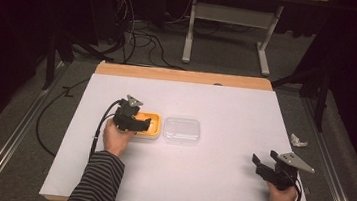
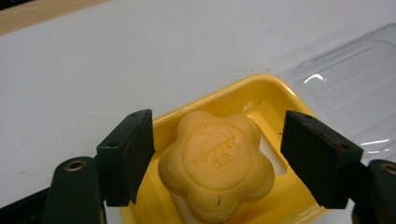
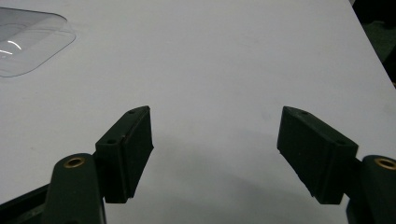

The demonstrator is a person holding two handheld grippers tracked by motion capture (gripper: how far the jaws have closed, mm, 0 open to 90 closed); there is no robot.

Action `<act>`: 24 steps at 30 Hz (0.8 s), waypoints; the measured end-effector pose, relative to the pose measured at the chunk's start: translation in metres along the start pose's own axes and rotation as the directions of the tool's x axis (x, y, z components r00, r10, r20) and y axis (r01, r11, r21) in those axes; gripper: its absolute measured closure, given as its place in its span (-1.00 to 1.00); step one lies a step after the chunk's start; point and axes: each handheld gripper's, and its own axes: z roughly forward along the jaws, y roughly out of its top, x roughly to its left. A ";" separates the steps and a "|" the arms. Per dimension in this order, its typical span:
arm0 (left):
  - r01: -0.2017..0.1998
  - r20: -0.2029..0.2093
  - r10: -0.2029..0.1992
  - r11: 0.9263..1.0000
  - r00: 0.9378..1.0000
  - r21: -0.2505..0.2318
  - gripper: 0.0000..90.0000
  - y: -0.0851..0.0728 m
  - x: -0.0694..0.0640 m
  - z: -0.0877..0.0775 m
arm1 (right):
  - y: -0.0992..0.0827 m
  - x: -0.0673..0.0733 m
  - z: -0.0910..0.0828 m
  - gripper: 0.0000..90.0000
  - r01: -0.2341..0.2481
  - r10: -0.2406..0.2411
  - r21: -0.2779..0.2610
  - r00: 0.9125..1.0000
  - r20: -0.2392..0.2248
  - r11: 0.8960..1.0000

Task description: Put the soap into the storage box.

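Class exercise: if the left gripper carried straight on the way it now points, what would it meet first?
Most likely the flower-shaped yellow soap, lying in the yellow dish between the left gripper's open jaws without touching them. Depth is hard to judge.

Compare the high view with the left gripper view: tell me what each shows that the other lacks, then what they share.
High view alone: both of the person's hands, the right gripper with open jaws over bare table, and the floor beyond.

Left gripper view alone: a flower-shaped orange soap with embossed lettering, lying between the left gripper pads, with gaps either side.

Both: the yellow soap dish and the clear lid lying beside it on the white tabletop.
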 end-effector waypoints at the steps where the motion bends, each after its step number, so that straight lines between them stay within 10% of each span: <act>1: 0.001 0.000 -0.001 1.000 1.000 -0.007 -0.41 0.000 0.000 -0.002 | 0.000 0.000 0.000 -0.40 -0.002 0.002 0.000 1.000 0.001 1.000; 24: -0.007 0.050 0.014 0.989 0.999 -0.146 -0.41 -0.004 -0.014 -0.051 | 0.000 0.001 -0.001 -0.40 0.005 -0.005 -0.009 1.000 0.000 1.000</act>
